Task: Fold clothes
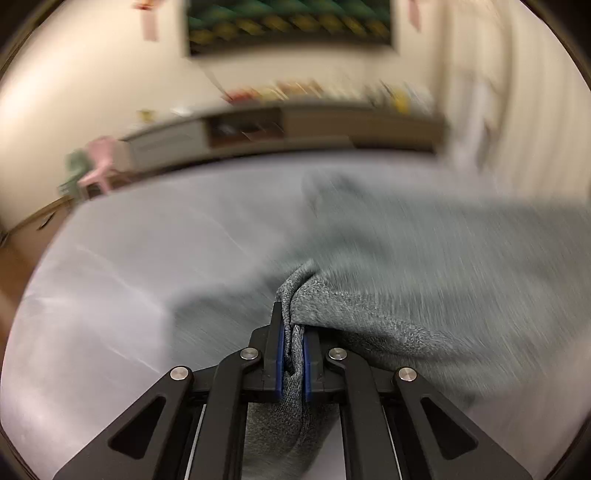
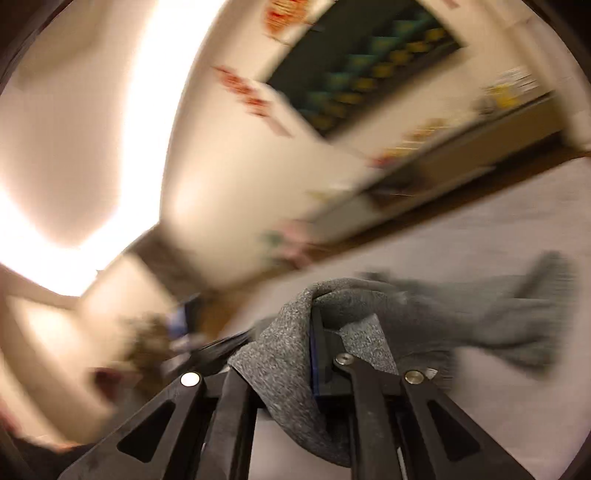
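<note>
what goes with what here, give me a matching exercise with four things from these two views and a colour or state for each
Things:
1. left gripper
2. grey garment
3. picture on the wall
4. small chair

Colour or state:
a. pink, standing on the floor by the low cabinet
b. green and yellow pattern in a dark frame
c. shut on a bunched fold of cloth
d. spread over the pale surface, held at two places

Pairs: 1-c, 2-d, 3-b, 4-a
</note>
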`<move>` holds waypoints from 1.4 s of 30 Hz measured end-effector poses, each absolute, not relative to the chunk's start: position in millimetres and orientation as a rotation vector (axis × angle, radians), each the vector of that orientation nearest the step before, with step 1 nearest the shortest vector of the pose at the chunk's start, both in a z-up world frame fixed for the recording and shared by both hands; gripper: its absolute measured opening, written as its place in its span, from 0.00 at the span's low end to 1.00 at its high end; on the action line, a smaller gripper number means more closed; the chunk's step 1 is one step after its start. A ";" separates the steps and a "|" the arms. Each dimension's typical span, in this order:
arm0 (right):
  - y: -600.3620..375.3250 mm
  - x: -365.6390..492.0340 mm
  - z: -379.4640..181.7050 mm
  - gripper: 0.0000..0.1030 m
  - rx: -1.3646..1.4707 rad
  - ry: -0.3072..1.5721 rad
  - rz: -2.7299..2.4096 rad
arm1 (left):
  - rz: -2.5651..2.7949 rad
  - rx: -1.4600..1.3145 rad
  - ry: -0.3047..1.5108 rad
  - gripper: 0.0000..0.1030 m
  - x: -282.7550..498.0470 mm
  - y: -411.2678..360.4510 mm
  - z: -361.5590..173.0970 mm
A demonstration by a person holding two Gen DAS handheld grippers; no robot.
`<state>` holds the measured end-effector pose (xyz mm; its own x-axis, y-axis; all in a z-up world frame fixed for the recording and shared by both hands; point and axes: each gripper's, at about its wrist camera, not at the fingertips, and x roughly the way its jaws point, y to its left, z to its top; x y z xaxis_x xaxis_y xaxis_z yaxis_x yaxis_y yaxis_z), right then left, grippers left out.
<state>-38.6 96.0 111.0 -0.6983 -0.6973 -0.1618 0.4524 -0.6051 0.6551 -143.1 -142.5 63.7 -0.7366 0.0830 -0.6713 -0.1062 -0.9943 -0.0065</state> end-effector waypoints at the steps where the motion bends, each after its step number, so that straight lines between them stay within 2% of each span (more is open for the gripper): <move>1: 98.6 -37.3 111.4 0.08 0.506 -0.797 -2.249 | 2.878 -1.023 -0.020 0.05 -144.6 -152.7 88.0; 3: 106.6 -47.2 102.2 0.08 0.595 -0.847 -2.307 | 2.922 -0.856 -0.113 0.05 -143.6 -155.8 137.6; 5: 120.7 -64.6 77.1 0.09 0.833 -0.878 -2.494 | 2.897 -0.665 -0.146 0.05 -135.6 -132.3 189.1; 8: 146.6 -81.3 36.8 0.11 1.141 -0.937 -2.714 | 2.684 -0.519 -0.033 0.05 -105.0 -47.0 227.9; 12: 179.1 -78.5 26.0 0.43 1.194 -1.006 -2.844 | 2.325 -0.683 0.300 0.10 -59.8 59.6 169.7; 14: 187.3 -71.9 31.9 0.51 1.167 -1.021 -2.875 | 2.253 -0.782 0.384 0.17 -49.3 68.3 128.0; 15: 190.4 -69.5 34.7 0.54 1.157 -1.024 -2.879 | 2.225 -0.838 0.402 0.24 -46.3 65.1 107.4; 20: 175.4 -55.4 60.2 0.56 1.018 -0.877 -2.914 | 2.243 -1.034 0.245 0.35 -57.3 -16.6 66.0; 22: 159.7 -51.4 72.1 0.63 0.917 -0.811 -2.888 | 2.312 -1.048 0.134 0.46 -66.7 -56.9 64.3; 24: 142.4 -53.2 79.5 0.65 0.860 -0.763 -2.843 | 2.375 -1.067 0.009 0.47 -83.2 -88.7 61.2; 27: 113.9 -58.3 85.7 0.66 0.906 -0.571 -2.874 | 2.402 -1.135 -0.129 0.47 -98.6 -110.6 40.6; 29: 100.1 -60.4 86.8 0.66 1.021 -0.213 -3.076 | 2.381 -1.180 -0.134 0.47 -98.5 -102.4 25.7; 31: 95.4 -65.9 77.5 0.66 1.179 0.227 -3.149 | 2.273 -1.169 -0.088 0.47 -79.8 -78.1 16.6; 33: 117.4 -62.5 73.6 0.66 1.232 0.233 -3.159 | 2.104 -1.170 -0.028 0.47 -61.6 -57.4 13.3; 34: 140.1 -55.6 77.9 0.66 1.208 -0.030 -3.110 | 2.010 -1.172 0.006 0.47 -52.0 -49.8 13.2; 37: 200.5 -29.9 85.1 0.66 0.892 -0.888 -2.756 | 1.966 -1.109 0.012 0.47 -37.9 -65.9 33.7; 38: 205.5 -27.5 84.1 0.66 0.820 -1.010 -2.663 | 1.996 -1.085 -0.022 0.47 -45.4 -83.2 42.4; 39: 201.5 -28.5 85.5 0.66 0.810 -1.003 -2.655 | 2.036 -1.067 -0.059 0.48 -58.8 -100.0 47.2; 42: 153.3 -44.3 91.4 0.66 0.828 -0.767 -2.710 | 2.240 -1.064 -0.134 0.62 -115.4 -130.2 61.8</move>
<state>-44.3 153.3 91.4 -0.8215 -0.3349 -0.4616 0.0432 -0.8436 0.5352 -115.4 -130.2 61.8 -0.4624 0.5926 -0.6595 -0.5101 -0.7862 -0.3489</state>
